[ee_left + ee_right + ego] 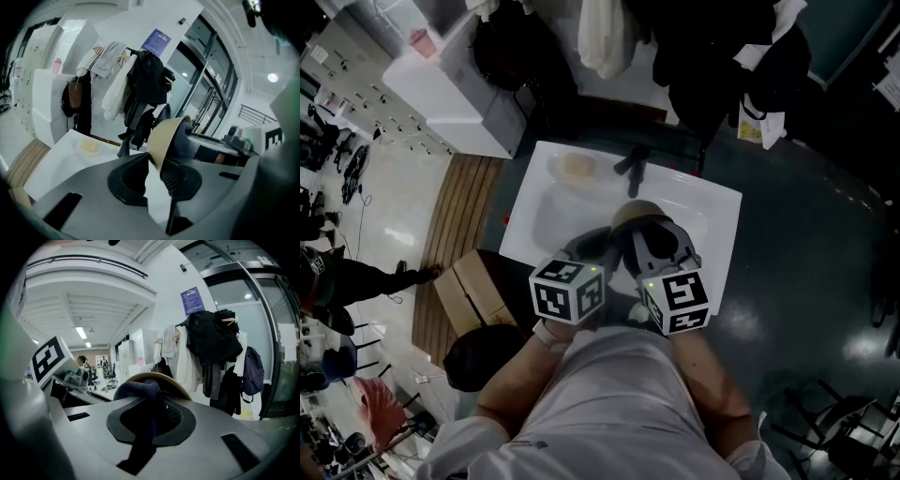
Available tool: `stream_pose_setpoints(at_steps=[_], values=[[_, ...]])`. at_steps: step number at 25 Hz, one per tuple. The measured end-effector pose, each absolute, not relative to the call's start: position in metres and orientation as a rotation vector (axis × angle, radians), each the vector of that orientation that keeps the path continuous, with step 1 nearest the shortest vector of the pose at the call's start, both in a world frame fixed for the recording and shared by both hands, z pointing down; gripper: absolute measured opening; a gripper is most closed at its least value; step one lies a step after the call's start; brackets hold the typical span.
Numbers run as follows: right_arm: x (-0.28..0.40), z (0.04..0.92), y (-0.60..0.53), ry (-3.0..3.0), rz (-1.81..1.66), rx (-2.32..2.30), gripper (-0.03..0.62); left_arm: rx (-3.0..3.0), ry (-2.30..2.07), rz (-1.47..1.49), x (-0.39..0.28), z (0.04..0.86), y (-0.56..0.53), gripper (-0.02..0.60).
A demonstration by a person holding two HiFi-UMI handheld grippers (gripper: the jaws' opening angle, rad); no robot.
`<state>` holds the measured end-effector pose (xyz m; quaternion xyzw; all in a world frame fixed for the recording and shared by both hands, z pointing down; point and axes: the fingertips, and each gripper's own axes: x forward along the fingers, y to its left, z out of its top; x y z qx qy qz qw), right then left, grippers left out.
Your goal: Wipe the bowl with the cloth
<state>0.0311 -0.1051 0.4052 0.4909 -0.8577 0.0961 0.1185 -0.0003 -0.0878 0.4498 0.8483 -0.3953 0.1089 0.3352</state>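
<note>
tan bowl (pixel 637 214), count 1. it is tipped on its side over the middle of the white table (pixel 717 214), with its rounded outside toward the head view. whether it rests on the table top or hangs clear of it cannot be told.

grippers, count 2, each with 1 marker cube: left cube (pixel 567 289), right cube (pixel 675 302). both sit close together at the near edge of the table.

left gripper (pixel 154 174): jaws pinched on the bowl's rim, one jaw on the outer wall and one on the inner side. in the left gripper view the bowl stands on edge with its opening facing right.

cloth (pixel 140 392), count 1, dark blue-grey. right gripper (pixel 149 420): jaws closed on a bunched fold of the cloth. the bunched end pushes into the bowl's hollow and touches the inner wall. the bowl's rim arcs just behind the cloth in the right gripper view. a loose tail of cloth hangs down between the jaws toward the camera.

other items on the table:
- small clear dish (pixel 575 167), count 1, at the far left with something pale yellow in it, well apart from the bowl.
- dark object (pixel 633 164), count 1, near the far edge, just beside the dish; kind not readable.

off the table: 1 cardboard box (pixel 473 291) on the floor at the left, beside a strip of wooden slats (pixel 457 220). coats (pixel 145 79) hang beyond the table.
</note>
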Motion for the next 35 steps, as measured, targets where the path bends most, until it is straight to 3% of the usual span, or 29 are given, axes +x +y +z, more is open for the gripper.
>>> stream_pose_setpoints(at_steps=[19, 35], values=[[0.015, 0.459, -0.07, -1.984, -0.459, 0.906, 0.038, 2.19, -1.152, 0.264, -0.027, 0.453, -0.093, 0.038], [0.02, 0.393, -0.078, -1.876, -0.752, 1.259, 0.037, 2.228, -0.992, 0.288, 0.009, 0.458, -0.069, 0.051]])
